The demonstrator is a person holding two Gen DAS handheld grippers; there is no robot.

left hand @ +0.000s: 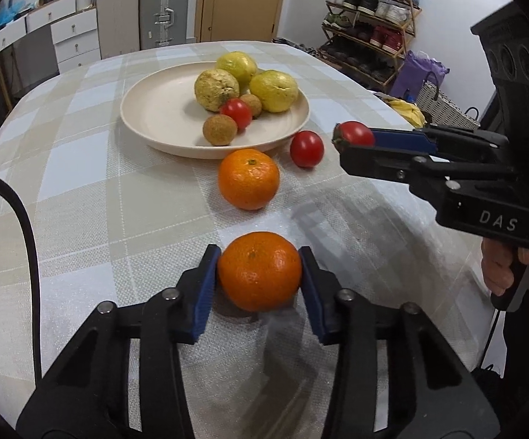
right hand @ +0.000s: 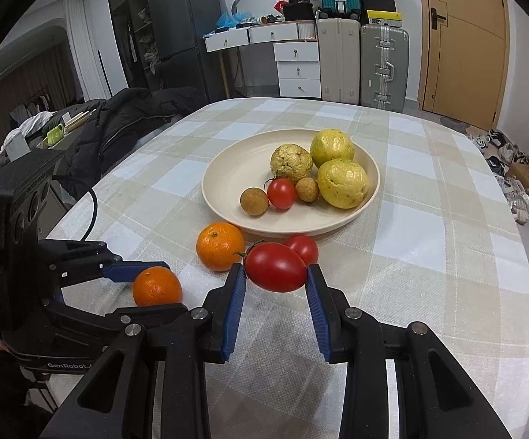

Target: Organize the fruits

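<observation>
My left gripper [left hand: 260,253] is shut on an orange [left hand: 259,270] that rests on the checked tablecloth; both blue pads press its sides. A little above the cloth, my right gripper [right hand: 276,269] is shut on a red tomato [right hand: 275,272]. The left wrist view shows that tomato [left hand: 354,133] too, at the right near the plate's edge. A second orange [left hand: 248,178] and a second tomato [left hand: 306,148] lie on the cloth just in front of the cream plate [left hand: 154,109]. The plate holds three yellow-green fruits, two small brown fruits and one tomato [right hand: 281,193].
A black jacket [right hand: 118,124] lies over a seat at the table's left edge. A shoe rack [left hand: 370,25] and a basket with bananas [left hand: 410,109] stand beyond the right edge. Suitcases [right hand: 383,66] and drawers stand behind the table. A black cable [left hand: 26,219] hangs at my left.
</observation>
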